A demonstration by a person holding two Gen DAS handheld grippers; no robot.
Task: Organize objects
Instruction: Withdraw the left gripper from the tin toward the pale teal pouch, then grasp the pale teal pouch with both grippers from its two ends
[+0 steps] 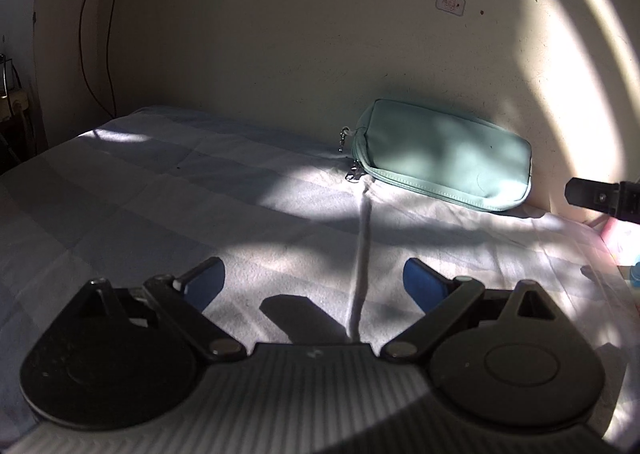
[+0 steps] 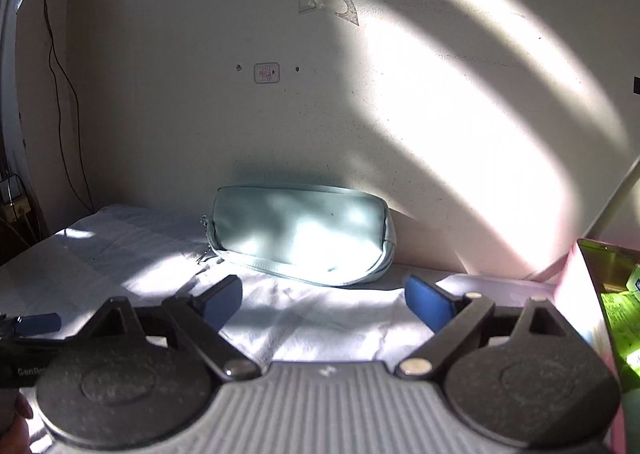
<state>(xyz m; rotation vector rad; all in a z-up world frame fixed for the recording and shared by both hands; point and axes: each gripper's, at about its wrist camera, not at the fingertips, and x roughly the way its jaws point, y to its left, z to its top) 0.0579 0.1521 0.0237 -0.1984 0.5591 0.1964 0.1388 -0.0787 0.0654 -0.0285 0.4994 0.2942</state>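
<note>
A pale green zipped pouch (image 1: 444, 158) lies on the white bed sheet (image 1: 200, 190) against the wall; the right wrist view has the pouch (image 2: 300, 234) straight ahead. My left gripper (image 1: 314, 278) hovers over the sheet well short of the pouch, open, with only cloth between its blue pads. My right gripper (image 2: 324, 300) is open too, its fingertips just short of the pouch's front edge, nothing between them. The right gripper's finger (image 1: 592, 194) pokes in at the right edge of the left wrist view. The left gripper's fingertip (image 2: 38, 324) appears at the left of the right wrist view.
A pink box (image 2: 580, 294) with green items (image 2: 624, 318) inside stands at the right edge of the bed. The cream wall (image 2: 320, 114) rises right behind the pouch. Dark cables (image 1: 84, 34) hang at the far left. A ridge (image 1: 362, 254) creases the sheet.
</note>
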